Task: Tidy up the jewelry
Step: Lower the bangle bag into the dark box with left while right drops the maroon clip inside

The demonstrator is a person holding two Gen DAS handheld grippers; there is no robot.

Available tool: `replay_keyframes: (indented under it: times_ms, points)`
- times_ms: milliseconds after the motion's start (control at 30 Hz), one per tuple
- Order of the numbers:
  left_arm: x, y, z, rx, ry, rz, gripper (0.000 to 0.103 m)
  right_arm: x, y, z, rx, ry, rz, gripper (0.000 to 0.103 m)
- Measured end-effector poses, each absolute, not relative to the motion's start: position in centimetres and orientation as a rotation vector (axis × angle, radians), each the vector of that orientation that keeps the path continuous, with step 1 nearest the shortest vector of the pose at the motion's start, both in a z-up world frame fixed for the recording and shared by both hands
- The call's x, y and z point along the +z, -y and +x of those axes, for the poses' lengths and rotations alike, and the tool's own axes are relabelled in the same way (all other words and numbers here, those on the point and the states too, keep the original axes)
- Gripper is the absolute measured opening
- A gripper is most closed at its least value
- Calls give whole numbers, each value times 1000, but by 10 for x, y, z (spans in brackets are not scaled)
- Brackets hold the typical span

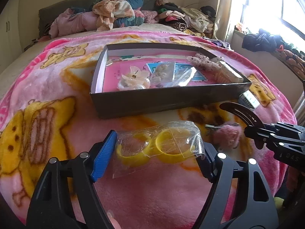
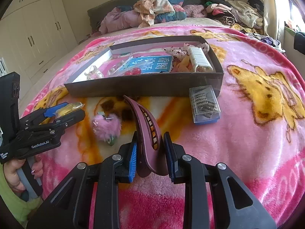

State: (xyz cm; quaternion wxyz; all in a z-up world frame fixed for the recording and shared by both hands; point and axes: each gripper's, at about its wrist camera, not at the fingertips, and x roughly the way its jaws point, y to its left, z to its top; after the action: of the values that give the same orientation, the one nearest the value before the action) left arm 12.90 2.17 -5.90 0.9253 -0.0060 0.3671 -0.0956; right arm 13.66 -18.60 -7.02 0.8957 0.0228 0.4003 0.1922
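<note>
Both grippers loaded, box partly filled

Left wrist view: the left gripper (image 1: 158, 152) pinches a clear bag of yellow bangles (image 1: 156, 148) above the blanket (image 1: 57, 87), before the box (image 1: 162, 103) already holding hair pieces.
Right wrist view: the right gripper (image 2: 150, 152) clamps a maroon hair clip (image 2: 146, 129); a pink pompom (image 2: 107, 126) and clear case (image 2: 205, 104) remain outside.

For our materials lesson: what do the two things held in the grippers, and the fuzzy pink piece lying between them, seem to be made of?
Yellow rings: probably glossy plastic or rubber, sealed in a clear crinkly film bag that glints.
Hair clip: likely hard moulded plastic, smooth maroon with a dull sheen and toothed inside.
Pink pompom: soft fluffy fibre, likely faux fur; a small metal-looking clasp shows.
</note>
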Motion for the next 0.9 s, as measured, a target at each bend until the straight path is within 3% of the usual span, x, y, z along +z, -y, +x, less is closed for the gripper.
replay_keyframes:
  times_ms: [33, 67, 100, 900]
  points:
    - [-57, -21, 128, -199, -748, -12, 64, -70, 186, 136, 399, -827, 49, 25]
    - [-55, -20, 127, -201, -745, -10, 48, -69, 187, 135, 400, -825, 51, 25]
    - [-53, -19, 127, -204, -743, -10, 40, -68, 188, 135, 400, -823, 53, 25]
    - [-17, 19, 141, -291, -639, 30, 34, -48, 208, 135, 376, -767, 112, 25]
